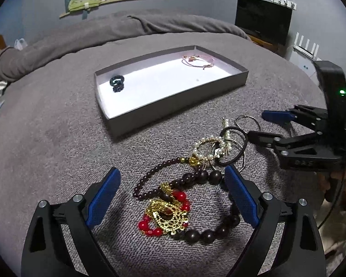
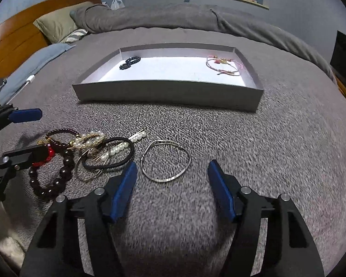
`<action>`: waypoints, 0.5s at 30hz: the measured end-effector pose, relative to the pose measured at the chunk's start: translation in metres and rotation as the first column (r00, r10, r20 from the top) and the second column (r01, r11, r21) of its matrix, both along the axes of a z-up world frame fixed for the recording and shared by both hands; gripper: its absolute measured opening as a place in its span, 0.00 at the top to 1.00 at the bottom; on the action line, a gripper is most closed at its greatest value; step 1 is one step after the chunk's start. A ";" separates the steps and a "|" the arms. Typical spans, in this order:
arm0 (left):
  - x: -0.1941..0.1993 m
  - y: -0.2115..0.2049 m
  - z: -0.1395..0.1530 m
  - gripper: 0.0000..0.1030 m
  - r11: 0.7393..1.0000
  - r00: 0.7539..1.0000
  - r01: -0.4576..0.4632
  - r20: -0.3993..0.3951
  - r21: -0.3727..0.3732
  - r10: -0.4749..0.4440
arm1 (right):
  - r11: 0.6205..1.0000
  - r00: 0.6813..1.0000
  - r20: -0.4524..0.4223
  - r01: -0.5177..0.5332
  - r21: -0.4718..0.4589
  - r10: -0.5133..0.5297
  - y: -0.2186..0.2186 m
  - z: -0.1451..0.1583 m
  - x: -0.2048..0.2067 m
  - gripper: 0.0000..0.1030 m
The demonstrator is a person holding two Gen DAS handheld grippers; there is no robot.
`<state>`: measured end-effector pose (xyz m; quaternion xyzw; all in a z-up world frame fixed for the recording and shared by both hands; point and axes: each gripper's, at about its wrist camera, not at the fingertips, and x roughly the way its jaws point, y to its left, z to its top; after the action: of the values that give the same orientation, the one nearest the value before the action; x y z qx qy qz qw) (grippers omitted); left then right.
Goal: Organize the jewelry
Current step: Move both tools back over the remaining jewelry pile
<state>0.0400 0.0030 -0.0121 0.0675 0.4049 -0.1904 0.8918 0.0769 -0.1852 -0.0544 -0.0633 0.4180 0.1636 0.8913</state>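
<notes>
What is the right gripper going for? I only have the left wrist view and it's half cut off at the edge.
Observer: A thin silver bangle that lies flat on the grey bedcover, just ahead of the right gripper.
Operator: Tangled in the pile?
Observer: No. It lies apart from the black hair tie, with a strip of bare cover between them.
Operator: Anything in the jaws?
Observer: Nothing. They stand open, and both pads are short of the bangle.
</notes>
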 end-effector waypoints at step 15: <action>0.030 -0.027 -0.004 0.28 0.994 0.994 0.081 -0.069 -0.076 -0.087 | 0.999 1.000 -0.009 -0.009 0.050 0.009 -0.010 0.006 -0.007 0.52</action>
<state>0.0703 -0.0236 -0.0161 0.0450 0.4264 -0.2447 0.8696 0.0700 -0.1949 -0.0480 -0.0422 0.4175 0.1781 0.8901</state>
